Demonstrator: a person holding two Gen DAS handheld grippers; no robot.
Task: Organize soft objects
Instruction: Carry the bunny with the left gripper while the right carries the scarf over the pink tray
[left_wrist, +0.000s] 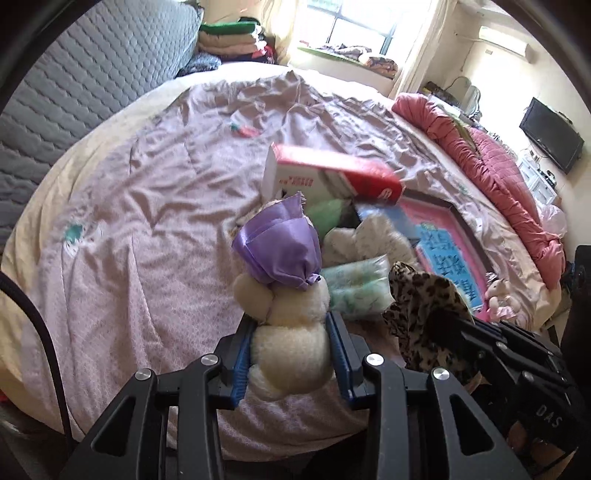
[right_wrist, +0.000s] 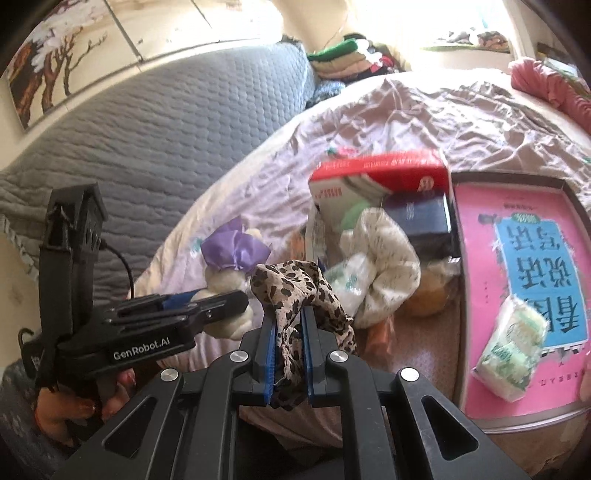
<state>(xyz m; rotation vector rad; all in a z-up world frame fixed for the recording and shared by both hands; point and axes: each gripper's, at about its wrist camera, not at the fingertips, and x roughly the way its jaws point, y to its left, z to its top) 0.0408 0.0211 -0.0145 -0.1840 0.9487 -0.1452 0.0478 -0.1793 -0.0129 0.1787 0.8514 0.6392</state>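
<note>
Plush toy (left_wrist: 291, 332) (left hand-held gripper (left_wrist: 291, 325)) near bed edge (left_wrist: 110, 424); sheet (left_wrist: 147, 184) open.

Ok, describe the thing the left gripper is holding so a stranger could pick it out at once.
Start at the bed with the wrinkled pale pink cover, then go to the heap of soft things beside the red and white box. At the heap's near edge, the left gripper is shut on a cream plush toy. It alone has a shiny purple cloth tied over its head, unlike the leopard-print scarf beside it.
</note>
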